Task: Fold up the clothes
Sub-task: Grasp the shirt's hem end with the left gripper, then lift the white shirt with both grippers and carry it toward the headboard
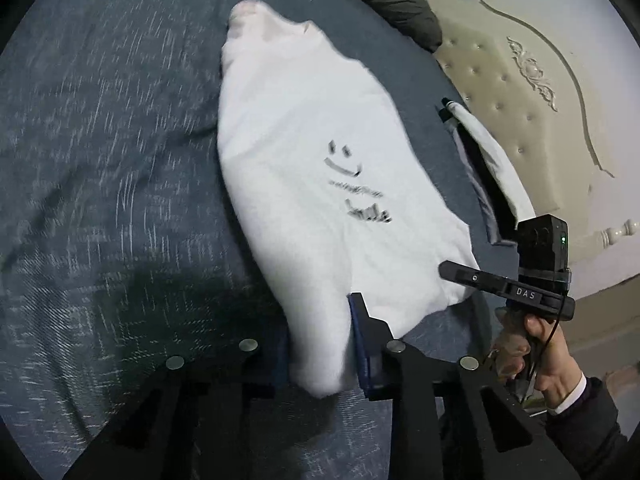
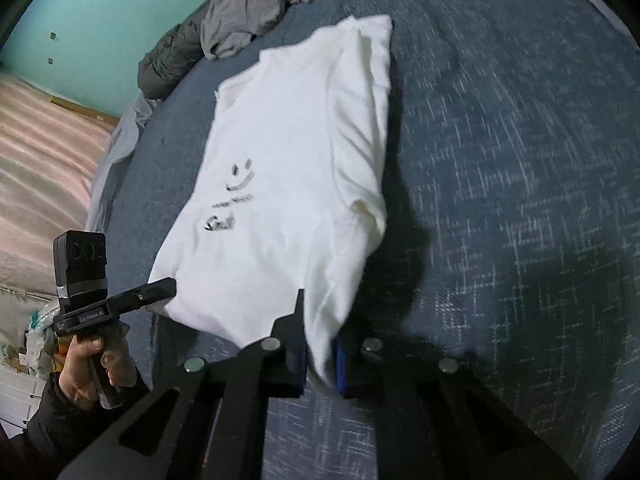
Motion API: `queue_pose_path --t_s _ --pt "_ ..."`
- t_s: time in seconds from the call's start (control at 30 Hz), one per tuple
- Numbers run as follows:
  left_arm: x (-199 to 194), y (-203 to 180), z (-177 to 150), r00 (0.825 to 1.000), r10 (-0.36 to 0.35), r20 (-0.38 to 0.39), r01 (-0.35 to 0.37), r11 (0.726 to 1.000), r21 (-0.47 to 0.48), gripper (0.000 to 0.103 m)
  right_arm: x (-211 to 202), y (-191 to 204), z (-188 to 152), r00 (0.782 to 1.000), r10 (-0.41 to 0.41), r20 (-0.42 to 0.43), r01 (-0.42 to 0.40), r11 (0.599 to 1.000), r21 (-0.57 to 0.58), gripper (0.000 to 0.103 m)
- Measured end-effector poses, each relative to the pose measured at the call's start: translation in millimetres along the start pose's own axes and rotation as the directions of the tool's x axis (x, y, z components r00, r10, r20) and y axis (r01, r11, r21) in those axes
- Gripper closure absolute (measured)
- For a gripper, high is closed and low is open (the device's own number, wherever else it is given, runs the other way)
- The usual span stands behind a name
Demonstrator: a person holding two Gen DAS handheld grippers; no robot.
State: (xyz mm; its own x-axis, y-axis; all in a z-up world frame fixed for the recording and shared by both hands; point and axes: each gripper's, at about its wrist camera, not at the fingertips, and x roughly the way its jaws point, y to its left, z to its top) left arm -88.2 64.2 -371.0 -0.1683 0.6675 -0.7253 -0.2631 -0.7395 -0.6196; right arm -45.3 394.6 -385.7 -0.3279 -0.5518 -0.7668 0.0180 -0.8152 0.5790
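Observation:
A white T-shirt (image 1: 312, 140) with a black smiley print lies lengthwise on the blue-grey bedspread (image 1: 100, 140), sleeves folded in and collar far away. In the left wrist view my left gripper (image 1: 320, 360) is shut on the near hem corner, with white cloth bunched between its blue pads. A hand holds my right gripper (image 1: 452, 272) at the other hem corner. In the right wrist view the T-shirt (image 2: 288, 140) runs away from my right gripper (image 2: 320, 360), which is shut on a fold of hem. My left gripper (image 2: 168, 286) sits at the far-left hem corner.
Crumpled grey clothes (image 2: 248, 12) and a dark padded item (image 2: 168, 60) lie at the far end of the bed. A white-and-dark garment (image 1: 488, 160) rests by the cream tufted headboard (image 1: 520, 80). Pink striped bedding (image 2: 40, 140) lies beyond the bed's left edge.

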Motion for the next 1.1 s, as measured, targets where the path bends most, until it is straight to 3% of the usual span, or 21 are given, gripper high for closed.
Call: queue_pose_path --t_s 0.17,0.63,1.1 --pt "-30 -32 22 0.999 -0.02 0.047 0.018 0.999 0.048 0.077 -36 22 23 0.998 0.013 0.06 -0.011 0.999 -0.034 0.095" --pt "-110 -146 105 0.984 -0.041 0.172 0.009 0.983 0.182 0.078 -160 87 106 0.974 -0.021 0.225 0.056 0.987 -0.151 0.095" --pt "-125 -244 134 0.979 -0.066 0.192 0.009 0.958 0.287 0.078 -250 84 125 0.946 -0.042 0.322 0.101 0.981 -0.167 0.095"
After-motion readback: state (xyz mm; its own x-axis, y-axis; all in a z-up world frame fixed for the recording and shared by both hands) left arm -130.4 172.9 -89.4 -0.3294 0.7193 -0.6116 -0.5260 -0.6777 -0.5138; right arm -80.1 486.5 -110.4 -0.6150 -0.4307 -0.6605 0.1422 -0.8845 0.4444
